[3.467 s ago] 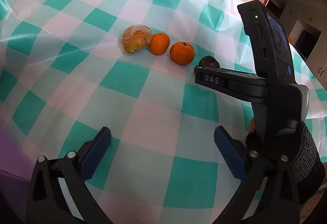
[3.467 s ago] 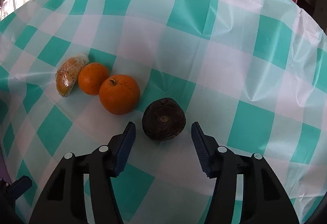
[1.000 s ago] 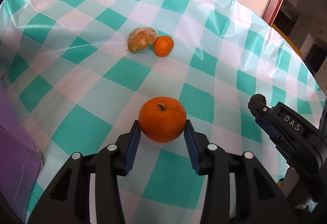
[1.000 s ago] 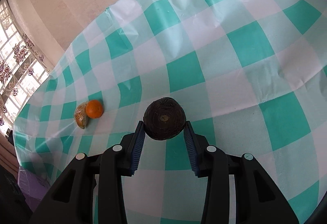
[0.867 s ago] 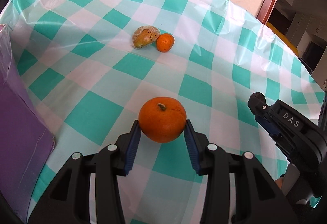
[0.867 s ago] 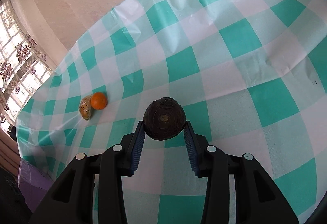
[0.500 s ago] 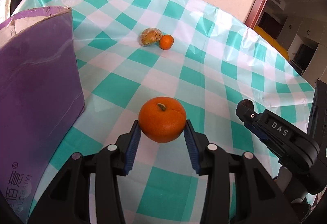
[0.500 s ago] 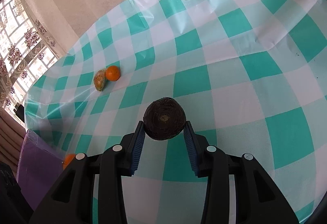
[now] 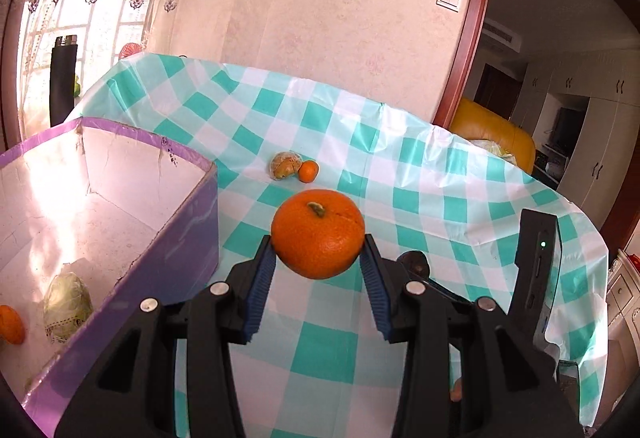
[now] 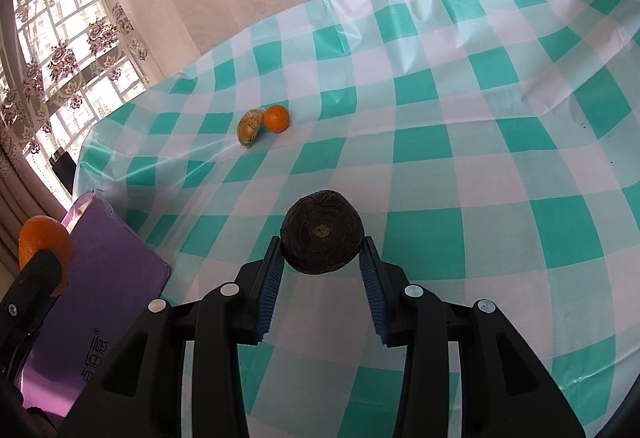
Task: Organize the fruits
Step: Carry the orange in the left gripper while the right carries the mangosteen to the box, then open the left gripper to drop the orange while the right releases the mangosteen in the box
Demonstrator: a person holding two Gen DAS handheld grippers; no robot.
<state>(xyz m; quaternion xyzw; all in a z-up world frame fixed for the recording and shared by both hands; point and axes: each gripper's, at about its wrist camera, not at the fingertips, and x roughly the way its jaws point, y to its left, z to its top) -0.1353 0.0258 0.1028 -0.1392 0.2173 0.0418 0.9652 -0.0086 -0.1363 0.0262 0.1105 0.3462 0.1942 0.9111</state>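
Observation:
My left gripper (image 9: 318, 262) is shut on a large orange (image 9: 318, 233) and holds it in the air beside the purple box (image 9: 176, 262). My right gripper (image 10: 322, 262) is shut on a dark brown round fruit (image 10: 322, 237) above the checked tablecloth (image 10: 440, 110). A netted pear (image 9: 285, 165) and a small orange (image 9: 308, 171) lie together far on the cloth; they also show in the right wrist view as the pear (image 10: 249, 125) and small orange (image 10: 276, 118). The held orange (image 10: 42, 238) shows at the left edge of the right wrist view.
The purple box is open, white inside, and holds a netted green fruit (image 9: 66, 300) and an orange fruit (image 9: 10, 324). It also shows in the right wrist view (image 10: 108, 278). A wall and a window stand behind the table. The right hand's gripper body (image 9: 536, 270) rises at right.
Both grippers have risen and tilted up with their fruits held. The left gripper has moved toward the purple box, whose inside has come into view.

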